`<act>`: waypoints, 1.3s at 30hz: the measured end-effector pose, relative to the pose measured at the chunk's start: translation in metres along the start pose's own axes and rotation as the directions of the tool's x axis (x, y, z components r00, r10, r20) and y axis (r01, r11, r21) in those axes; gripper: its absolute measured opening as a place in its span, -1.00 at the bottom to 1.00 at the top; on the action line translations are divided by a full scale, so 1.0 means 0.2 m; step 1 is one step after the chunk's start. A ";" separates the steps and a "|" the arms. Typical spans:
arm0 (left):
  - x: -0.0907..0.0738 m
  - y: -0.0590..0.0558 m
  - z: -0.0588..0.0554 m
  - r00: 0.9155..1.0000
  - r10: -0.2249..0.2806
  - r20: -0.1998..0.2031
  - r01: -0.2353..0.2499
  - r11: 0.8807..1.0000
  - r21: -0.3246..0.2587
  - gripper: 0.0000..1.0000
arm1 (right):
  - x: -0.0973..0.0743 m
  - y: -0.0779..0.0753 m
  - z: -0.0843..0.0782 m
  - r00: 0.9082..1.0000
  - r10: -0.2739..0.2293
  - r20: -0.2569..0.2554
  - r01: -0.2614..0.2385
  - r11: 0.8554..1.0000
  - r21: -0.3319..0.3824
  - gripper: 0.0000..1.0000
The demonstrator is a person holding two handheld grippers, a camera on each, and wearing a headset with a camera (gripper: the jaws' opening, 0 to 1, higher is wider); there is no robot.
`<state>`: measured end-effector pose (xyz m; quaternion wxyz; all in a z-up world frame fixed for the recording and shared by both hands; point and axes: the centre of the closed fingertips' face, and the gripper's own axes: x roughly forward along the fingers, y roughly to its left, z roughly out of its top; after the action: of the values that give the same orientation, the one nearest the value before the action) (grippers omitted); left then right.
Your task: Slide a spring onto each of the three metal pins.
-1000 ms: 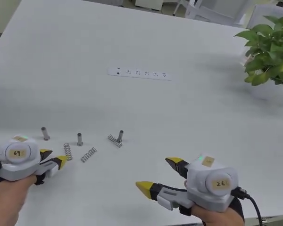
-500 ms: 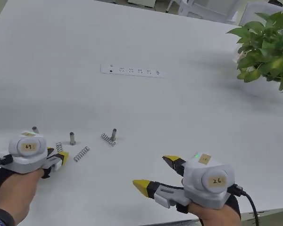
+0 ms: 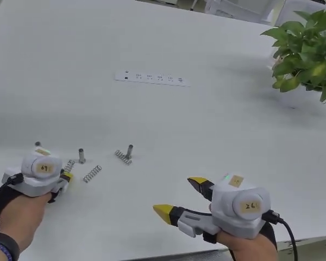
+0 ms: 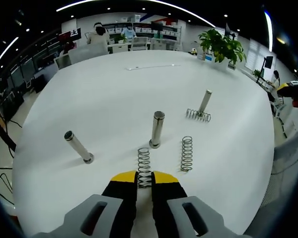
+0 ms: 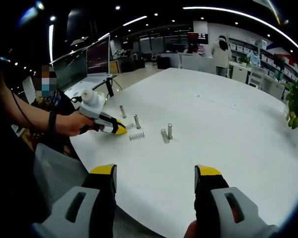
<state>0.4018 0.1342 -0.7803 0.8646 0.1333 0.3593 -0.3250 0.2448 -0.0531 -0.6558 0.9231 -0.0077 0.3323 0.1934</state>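
Note:
Three short metal pins stand on the white table (image 3: 217, 125): a left pin (image 3: 37, 144) (image 4: 78, 147), a middle pin (image 3: 81, 156) (image 4: 156, 130) and a right pin (image 3: 130, 150) (image 4: 204, 101). One spring (image 3: 69, 166) (image 4: 144, 163) lies in front of the middle pin, and my left gripper (image 3: 65, 176) (image 4: 144, 179) is shut on its near end. A second spring (image 3: 92, 173) (image 4: 186, 153) lies loose beside it. The third spring (image 3: 123, 157) (image 4: 198, 115) rests against the right pin's foot. My right gripper (image 3: 177, 195) (image 5: 155, 171) hovers open near the table's front edge, holding nothing.
A white power strip (image 3: 152, 79) lies further back in the middle of the table. A green potted plant (image 3: 307, 46) stands at the far right. The table's front edge runs just below the right gripper.
My left gripper has moved up to the nearest spring and its jaws have come together on it. The right gripper has stayed open in about the same place.

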 end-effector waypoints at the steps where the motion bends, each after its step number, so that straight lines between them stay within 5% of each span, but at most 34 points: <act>1: 0.00 0.00 -0.01 1.000 -0.002 -0.006 0.002 1.000 -0.001 -0.94 | 0.00 0.00 0.00 1.000 0.003 -0.001 -0.003 1.000 -0.003 0.24; 5: -0.01 -0.01 0.00 1.000 -0.031 0.000 0.031 0.999 -0.026 -0.95 | 0.01 0.01 0.01 1.000 0.009 0.003 -0.009 1.000 -0.006 0.24; 7: -0.03 -0.01 0.01 1.000 -0.021 0.003 0.021 1.000 0.007 -0.95 | 0.01 0.01 0.01 1.000 0.010 0.006 -0.010 1.000 -0.001 0.24; 31: -0.33 0.06 -0.02 0.997 0.006 0.079 -0.003 0.999 -0.037 -0.95 | 0.08 0.11 0.01 0.997 0.079 -0.007 -0.079 0.997 -0.016 0.21; 39: -0.42 0.03 0.01 0.994 0.008 0.113 -0.004 0.999 -0.033 -0.95 | 0.11 0.14 0.00 0.994 0.110 -0.020 -0.111 0.994 -0.027 0.21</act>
<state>0.3618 0.1779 -0.7191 0.8866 0.1016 0.3147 -0.3236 0.2497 -0.0206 -0.6658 0.9077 -0.0039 0.3380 0.2486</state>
